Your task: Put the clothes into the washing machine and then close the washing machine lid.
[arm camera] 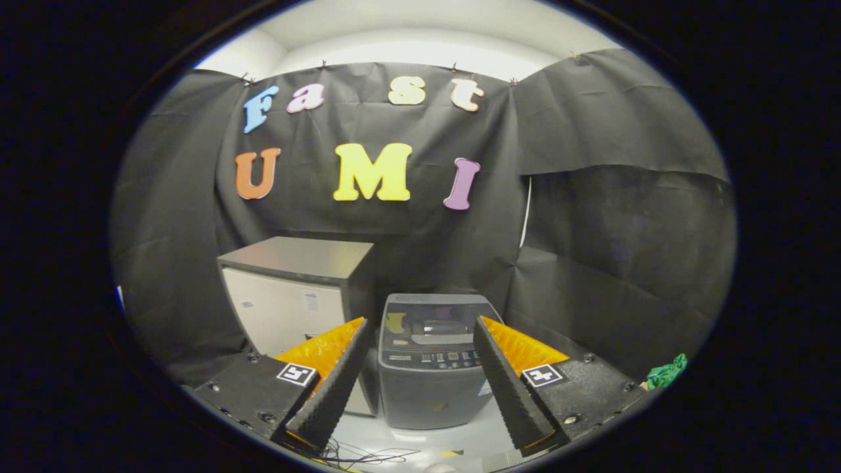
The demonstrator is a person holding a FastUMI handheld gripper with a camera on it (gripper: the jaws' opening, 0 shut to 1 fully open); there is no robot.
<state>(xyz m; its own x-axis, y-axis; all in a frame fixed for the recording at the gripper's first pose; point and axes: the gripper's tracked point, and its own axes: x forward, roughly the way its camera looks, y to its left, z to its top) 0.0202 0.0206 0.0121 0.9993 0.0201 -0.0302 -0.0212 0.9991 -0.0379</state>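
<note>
A grey top-loading washing machine stands on the floor beyond my fingers, seen in the gap between them. Its glass lid lies flat and shut, with a control panel along the front edge. A green piece of clothing shows low down to the right of my right finger. My gripper is open, held well back from the machine, with nothing between the fingers.
A white cabinet with a grey top stands right beside the machine on its left. Black cloth walls close the booth behind and on both sides. Thin cables lie on the pale floor in front of the machine.
</note>
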